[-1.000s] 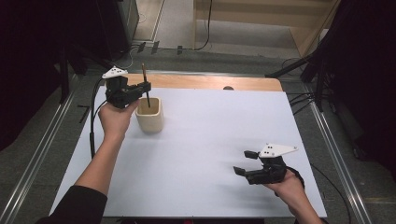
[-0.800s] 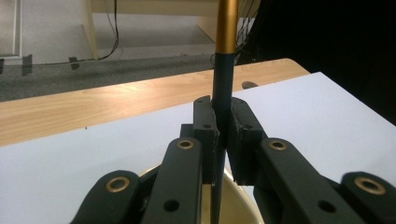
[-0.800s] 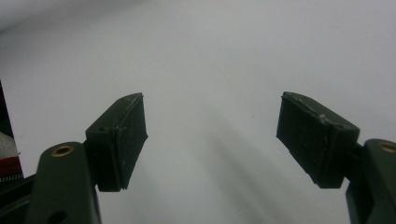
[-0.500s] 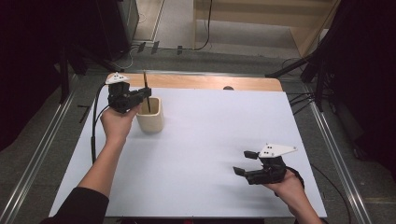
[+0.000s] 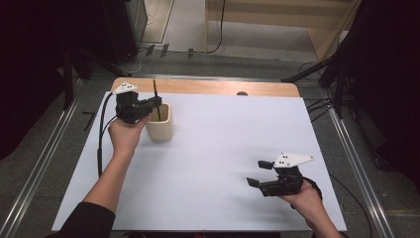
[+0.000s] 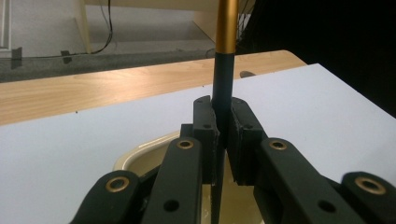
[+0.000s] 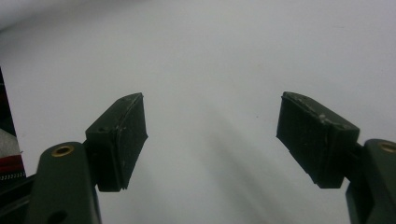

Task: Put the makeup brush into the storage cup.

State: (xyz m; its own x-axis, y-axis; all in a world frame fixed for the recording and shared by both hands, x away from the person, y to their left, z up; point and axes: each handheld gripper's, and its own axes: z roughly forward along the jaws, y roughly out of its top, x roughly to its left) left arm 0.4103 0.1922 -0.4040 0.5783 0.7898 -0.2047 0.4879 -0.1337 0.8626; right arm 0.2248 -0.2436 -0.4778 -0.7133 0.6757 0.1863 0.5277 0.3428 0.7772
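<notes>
A cream cup (image 5: 161, 121) stands on the white sheet (image 5: 223, 148) at the back left. My left gripper (image 5: 156, 101) is just over the cup's rim, shut on a thin upright stick (image 5: 155, 91). In the left gripper view the stick (image 6: 223, 70) is black where my left gripper (image 6: 223, 112) clamps it and gold higher up. Its lower end reaches down into the cup (image 6: 140, 156). My right gripper (image 5: 260, 173) hovers low over the sheet at the front right, open. In the right gripper view nothing lies between the pads (image 7: 123, 135) of my right gripper (image 7: 212, 135).
A wooden strip (image 5: 208, 87) runs along the table's far edge, with a small dark spot (image 5: 241, 93) on it. Metal rails (image 5: 356, 148) flank both sides of the table. A black cable (image 5: 101, 134) hangs from the left gripper along the sheet's left edge.
The left gripper and the stick have sunk slightly towards the cup. The right gripper has stayed where it was.
</notes>
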